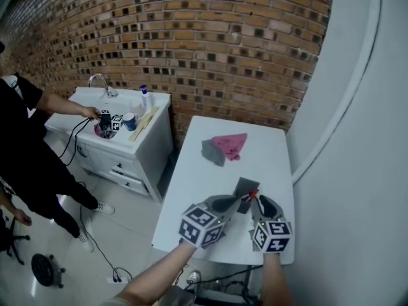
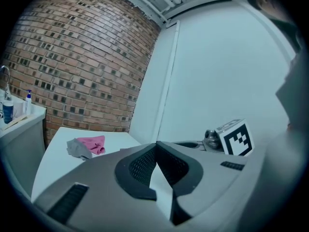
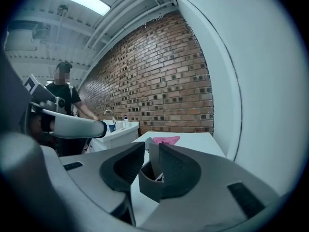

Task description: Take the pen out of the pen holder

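White table (image 1: 268, 152) bears it all. The left gripper (image 2: 155, 144) is clenched on nothing. The right gripper (image 3: 151, 145) is released, and the grey pen holder (image 3: 150, 185) stands between its jaws. The pen (image 1: 254, 194) shows red just ahead. This looks like the approach; next, pinch the pen and lift it straight up.

A rough brick wall (image 1: 210, 37) backs a smooth, matt white table (image 1: 268, 139) bearing a soft, crumpled pink cloth (image 1: 231, 144) and grey cloth (image 1: 211, 152). The dark pen holder (image 3: 149, 187) looks like matt plastic. The right gripper (image 3: 150, 147) has a matt grey casing and ribbed dark pads.
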### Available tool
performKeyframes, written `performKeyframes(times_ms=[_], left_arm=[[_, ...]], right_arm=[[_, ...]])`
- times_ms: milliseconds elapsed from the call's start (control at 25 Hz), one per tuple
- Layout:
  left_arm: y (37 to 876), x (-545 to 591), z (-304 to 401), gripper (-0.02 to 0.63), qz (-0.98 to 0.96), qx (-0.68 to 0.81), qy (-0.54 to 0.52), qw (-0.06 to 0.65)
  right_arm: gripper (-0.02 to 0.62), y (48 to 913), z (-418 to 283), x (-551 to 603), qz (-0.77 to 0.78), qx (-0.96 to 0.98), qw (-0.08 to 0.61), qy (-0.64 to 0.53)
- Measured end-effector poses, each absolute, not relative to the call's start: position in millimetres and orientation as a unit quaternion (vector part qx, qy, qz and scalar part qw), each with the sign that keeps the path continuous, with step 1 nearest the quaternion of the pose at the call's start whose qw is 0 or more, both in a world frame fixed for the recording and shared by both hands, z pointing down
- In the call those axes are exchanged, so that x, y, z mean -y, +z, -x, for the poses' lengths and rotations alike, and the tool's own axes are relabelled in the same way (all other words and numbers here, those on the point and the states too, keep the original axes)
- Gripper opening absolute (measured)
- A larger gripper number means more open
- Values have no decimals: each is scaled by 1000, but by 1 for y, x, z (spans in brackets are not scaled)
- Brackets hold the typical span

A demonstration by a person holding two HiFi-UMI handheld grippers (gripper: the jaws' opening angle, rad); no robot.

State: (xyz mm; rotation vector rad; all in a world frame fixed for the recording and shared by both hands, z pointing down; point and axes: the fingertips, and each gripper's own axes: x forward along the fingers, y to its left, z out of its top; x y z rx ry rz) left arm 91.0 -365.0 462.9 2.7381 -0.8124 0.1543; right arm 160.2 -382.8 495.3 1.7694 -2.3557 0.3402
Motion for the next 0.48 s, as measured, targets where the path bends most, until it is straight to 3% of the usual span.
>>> performKeyframes(times_ms=[480], left_arm=[[500, 386, -97, 3, -938, 293, 70, 170]], right_arm=[[138, 560, -180, 429, -619, 758, 121, 167]])
